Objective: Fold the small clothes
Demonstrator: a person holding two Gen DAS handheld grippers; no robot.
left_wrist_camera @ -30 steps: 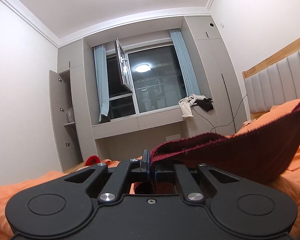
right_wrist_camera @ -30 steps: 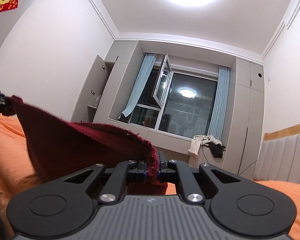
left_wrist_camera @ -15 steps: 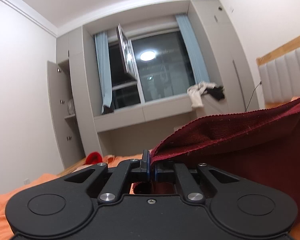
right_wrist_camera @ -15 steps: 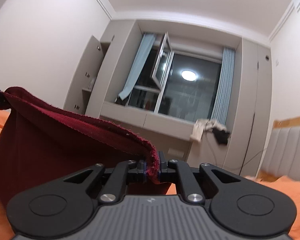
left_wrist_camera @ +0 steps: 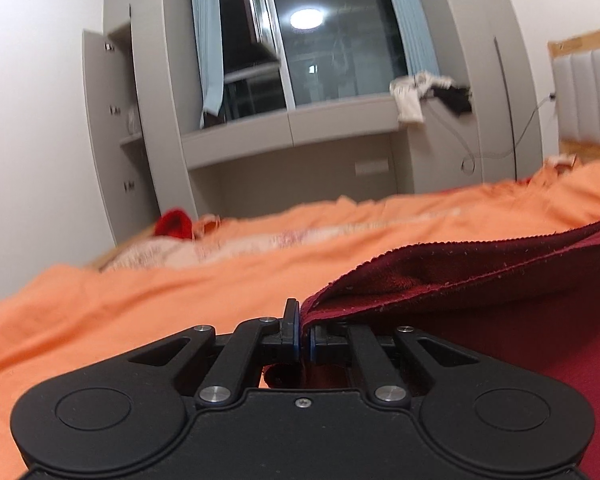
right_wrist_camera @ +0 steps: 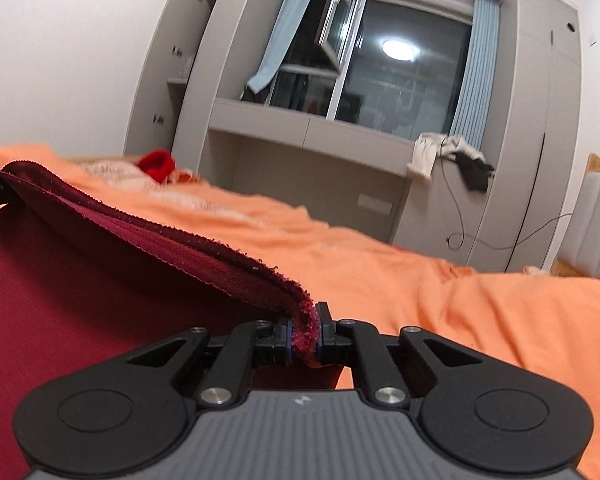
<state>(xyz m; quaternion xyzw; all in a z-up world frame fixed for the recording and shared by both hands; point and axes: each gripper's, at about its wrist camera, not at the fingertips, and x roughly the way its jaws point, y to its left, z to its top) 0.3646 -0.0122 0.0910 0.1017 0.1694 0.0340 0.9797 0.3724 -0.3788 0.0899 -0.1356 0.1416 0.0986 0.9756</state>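
The left gripper (left_wrist_camera: pixel 304 338) is clamped on one corner of a dark red garment (left_wrist_camera: pixel 500 280), and the right gripper (right_wrist_camera: pixel 303 336) pinches the opposite corner (right_wrist_camera: pixel 140 248). The doubled hem stretches between them, and the cloth hangs down over the orange bedspread (left_wrist_camera: pixel 180 280). Farther along the bed lies a small bright red item (right_wrist_camera: pixel 156 164), perhaps another piece of clothing, though it is blurred. Beyond the bed, pale and black clothes (right_wrist_camera: pixel 452 156) drape over the grey desk (right_wrist_camera: pixel 320 132) under the window (right_wrist_camera: pixel 400 76).
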